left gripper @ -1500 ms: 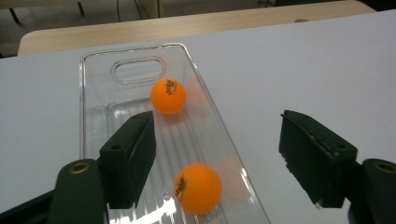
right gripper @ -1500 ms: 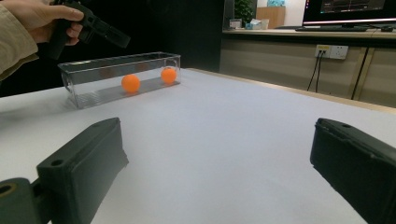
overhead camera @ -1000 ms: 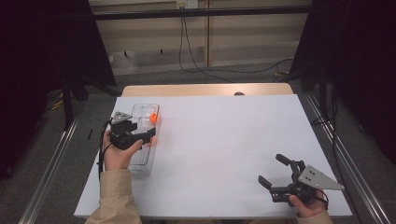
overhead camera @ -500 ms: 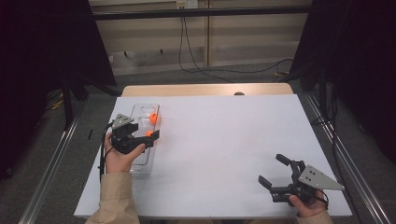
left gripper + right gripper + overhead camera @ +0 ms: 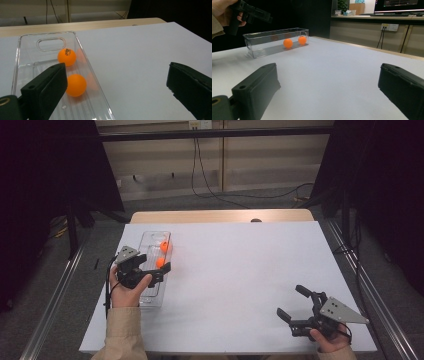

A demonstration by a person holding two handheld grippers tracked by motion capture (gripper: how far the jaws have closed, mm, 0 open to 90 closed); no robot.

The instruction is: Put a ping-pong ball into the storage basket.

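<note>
Orange balls (image 5: 163, 254) in clear bin (image 5: 150, 292), white table (image 5: 240, 270), dim room

Lab: black curtains (image 5: 45, 180), monitor (image 5: 399, 3)

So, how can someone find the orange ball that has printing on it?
Look at the clear plastic bin on the left part of the white table. Two orange balls lie inside it. The printed ball is nearer the bin's handle slot; the plain ball shows no marking.
</note>
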